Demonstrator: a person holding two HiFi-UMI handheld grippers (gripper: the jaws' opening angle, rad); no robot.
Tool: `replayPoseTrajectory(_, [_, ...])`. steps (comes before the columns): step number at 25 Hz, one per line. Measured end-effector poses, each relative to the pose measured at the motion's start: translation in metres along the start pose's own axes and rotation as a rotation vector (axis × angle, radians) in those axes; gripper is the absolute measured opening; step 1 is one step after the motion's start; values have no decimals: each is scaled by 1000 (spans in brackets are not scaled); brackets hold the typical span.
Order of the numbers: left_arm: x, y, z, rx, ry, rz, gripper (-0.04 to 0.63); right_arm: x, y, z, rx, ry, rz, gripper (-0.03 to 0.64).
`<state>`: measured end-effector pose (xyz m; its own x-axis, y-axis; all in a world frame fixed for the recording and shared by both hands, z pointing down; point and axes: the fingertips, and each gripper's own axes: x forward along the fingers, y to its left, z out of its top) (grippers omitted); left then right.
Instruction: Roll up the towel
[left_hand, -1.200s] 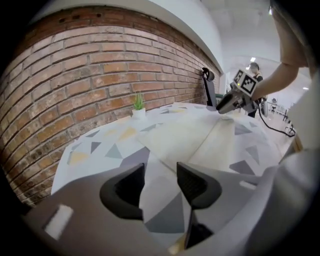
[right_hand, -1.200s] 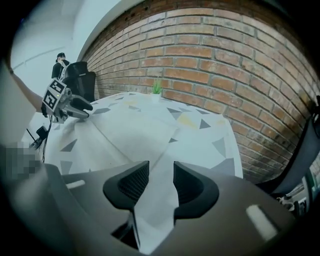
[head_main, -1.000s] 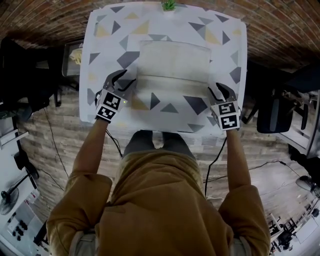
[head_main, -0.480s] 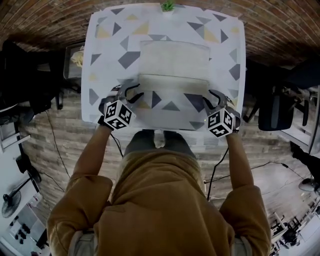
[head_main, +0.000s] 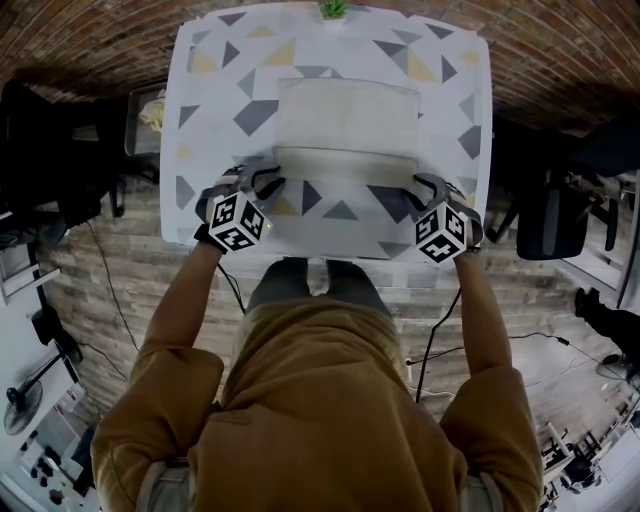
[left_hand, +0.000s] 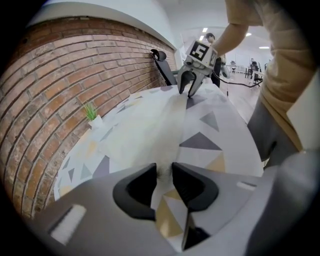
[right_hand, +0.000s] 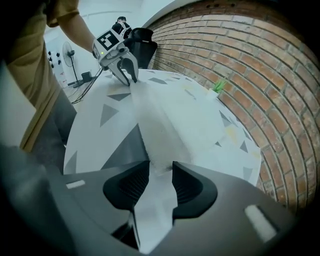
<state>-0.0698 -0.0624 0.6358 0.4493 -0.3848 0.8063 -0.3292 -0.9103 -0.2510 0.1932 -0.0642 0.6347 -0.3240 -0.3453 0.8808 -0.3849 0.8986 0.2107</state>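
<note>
Grip check first: the left gripper (left_hand: 164, 176) has just been closing its jaws and now pinches the left end of the near fold of the pale grey, soft cloth towel (head_main: 345, 120). The right gripper (right_hand: 161, 172) has its jaws clamped on the right end of the same fold, with fabric bunched between the pads.

The towel's lying across the middle of the white table with grey and yellow triangles (head_main: 205, 95). Its near edge is doubled over into a low ridge right at the two grippers, and the rest is spread flat away from the person.

My guess on handling: light, floppy, zero stiffness, probably a bit grippy on the tabletop, so the middle will sag and lag if only the ends get turned. Best hold looks like the two ends of that ridge, both turned evenly.

Way at the far edge sits a small green potted plant (head_main: 334, 10), well apart from the towel.
</note>
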Motion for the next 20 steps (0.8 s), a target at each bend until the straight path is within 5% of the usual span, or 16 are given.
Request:
replayPoseTrajectory(8, [3,-1,-2,-7,1,-12,127,2,-7,0,-50,25,12,118])
replayPoseTrajectory(12, [-1,0,0,-24,-19,-6,93,2,-3,0,-57,13,7,29])
replayPoseTrajectory(20, [-20,7,13,-77,-65,-50,88,-20,-10,12,0,-16,80,25])
